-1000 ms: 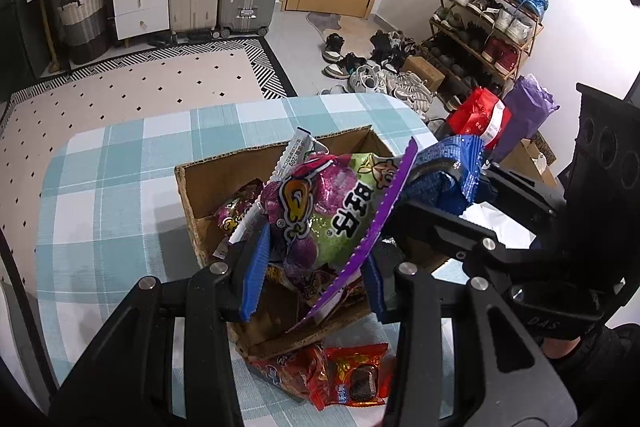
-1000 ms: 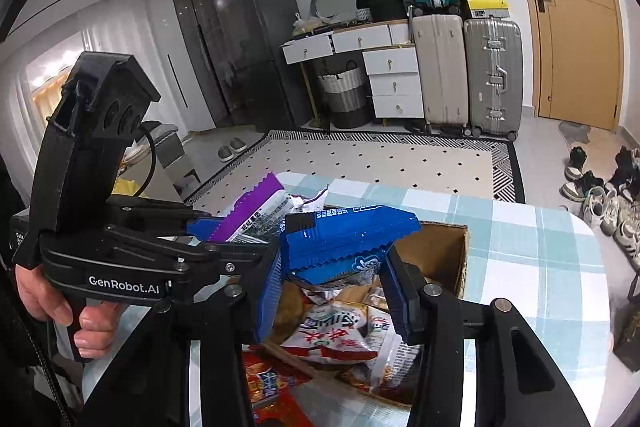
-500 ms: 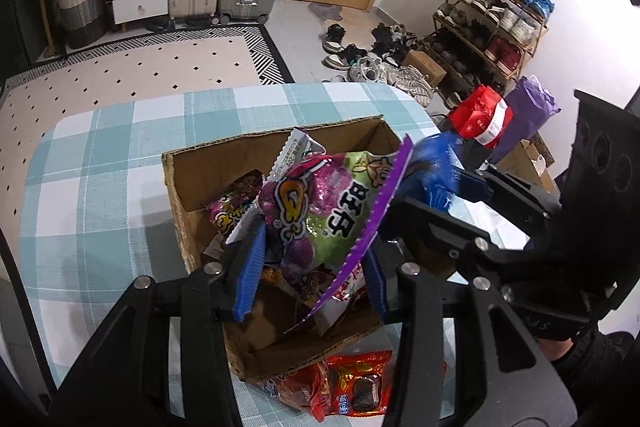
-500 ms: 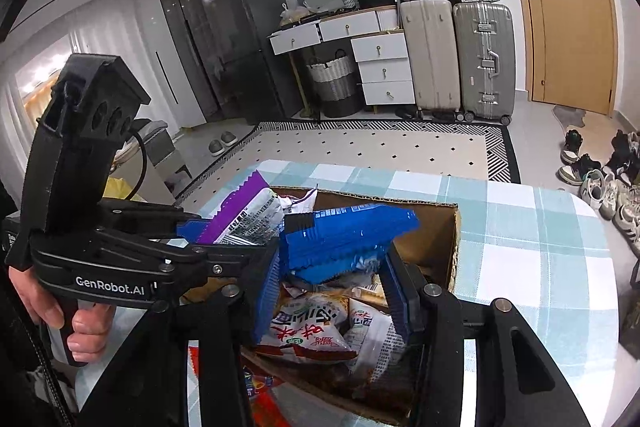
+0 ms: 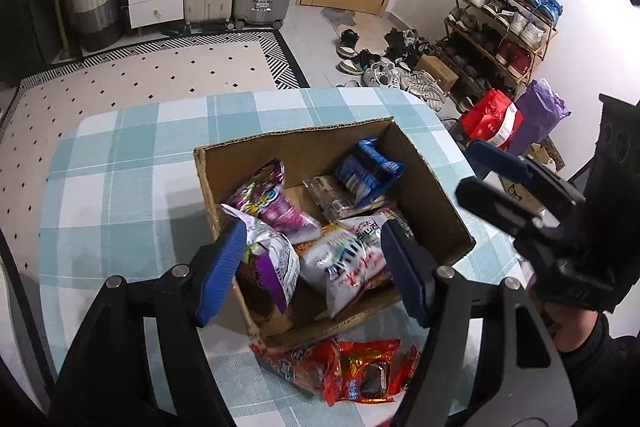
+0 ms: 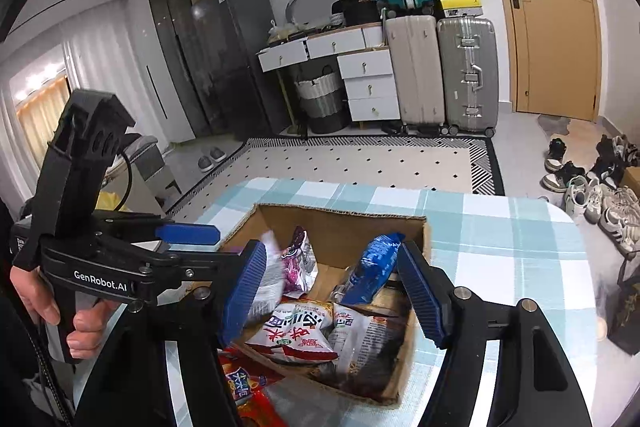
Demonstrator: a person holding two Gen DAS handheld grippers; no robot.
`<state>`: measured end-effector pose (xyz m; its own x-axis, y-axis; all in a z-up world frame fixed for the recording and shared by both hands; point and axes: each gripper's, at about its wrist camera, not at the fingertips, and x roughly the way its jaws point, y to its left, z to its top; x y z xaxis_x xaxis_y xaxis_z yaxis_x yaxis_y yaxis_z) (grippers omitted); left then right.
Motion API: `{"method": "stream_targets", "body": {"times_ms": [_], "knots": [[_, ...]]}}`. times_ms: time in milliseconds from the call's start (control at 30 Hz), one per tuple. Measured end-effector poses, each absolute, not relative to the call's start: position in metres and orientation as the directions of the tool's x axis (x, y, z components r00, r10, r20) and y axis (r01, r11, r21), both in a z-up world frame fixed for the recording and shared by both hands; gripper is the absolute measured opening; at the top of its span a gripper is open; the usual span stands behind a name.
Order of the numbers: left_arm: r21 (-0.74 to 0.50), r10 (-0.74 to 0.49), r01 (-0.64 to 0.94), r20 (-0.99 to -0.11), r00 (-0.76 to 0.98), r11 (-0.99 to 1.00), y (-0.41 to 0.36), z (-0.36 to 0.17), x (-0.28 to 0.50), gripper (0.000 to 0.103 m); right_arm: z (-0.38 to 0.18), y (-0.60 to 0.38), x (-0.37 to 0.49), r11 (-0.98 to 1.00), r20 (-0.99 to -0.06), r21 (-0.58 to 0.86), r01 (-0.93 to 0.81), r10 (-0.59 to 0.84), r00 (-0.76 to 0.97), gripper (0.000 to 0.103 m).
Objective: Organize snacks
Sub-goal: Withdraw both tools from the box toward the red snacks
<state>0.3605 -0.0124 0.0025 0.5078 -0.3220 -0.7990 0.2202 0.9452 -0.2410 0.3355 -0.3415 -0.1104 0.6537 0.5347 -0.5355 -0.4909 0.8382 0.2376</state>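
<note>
The left hand-held gripper (image 5: 312, 267) hangs tilted down over the cardboard box (image 5: 432, 195), jaws just opened wide, nothing between its pads. The right hand-held gripper (image 6: 332, 291) has likewise just opened, empty, above the same box. The blue packet (image 5: 368, 171) lies inside at the far end, the purple packet (image 5: 268, 263) at the near left corner, partly hidden by a pad. A red packet (image 5: 352, 371) sits on the checked worktop (image 5: 120, 187), low in frame. A hand (image 6: 52, 311) grips the left handle at left edge.

Your left gripper (image 5: 312, 271), jaws just opened and empty, hangs over the box (image 5: 432, 187); red packets (image 5: 352, 371) lie below it.
</note>
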Motion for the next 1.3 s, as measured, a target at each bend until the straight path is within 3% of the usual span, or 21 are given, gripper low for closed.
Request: {"method": "stream_targets", "body": {"times_ms": [233,600,700,1100,1300], "knots": [[-0.227,-0.312,0.22,-0.785,0.535,0.949,-0.011,0.018,0.335,0.067,-0.092,-0.35,0.311,0.841,-0.511,0.223,-0.493,0.531,0.675,0.071],[-0.19,-0.287,0.225,-0.764,0.577,0.956,-0.01,0.043,0.283,0.074,-0.072,-0.35,0.261,0.837,-0.483,0.202,-0.509,0.537,0.691,0.082],[-0.182,-0.275,0.213,-0.753,0.598,0.96,-0.009,0.05,0.266,0.082,-0.068,-0.349,0.246,0.837,-0.476,0.193,-0.512,0.536,0.697,0.084],[-0.203,-0.277,0.189,-0.717,0.64,0.961,-0.003,0.06,0.214,0.087,-0.059,-0.354,0.194,0.836,-0.454,0.171,-0.521,0.536,0.712,0.088],[-0.203,-0.266,0.173,-0.704,0.659,0.964,-0.004,0.054,0.191,0.1,-0.06,-0.361,0.174,0.846,-0.439,0.167,-0.506,0.523,0.73,0.089]]}}
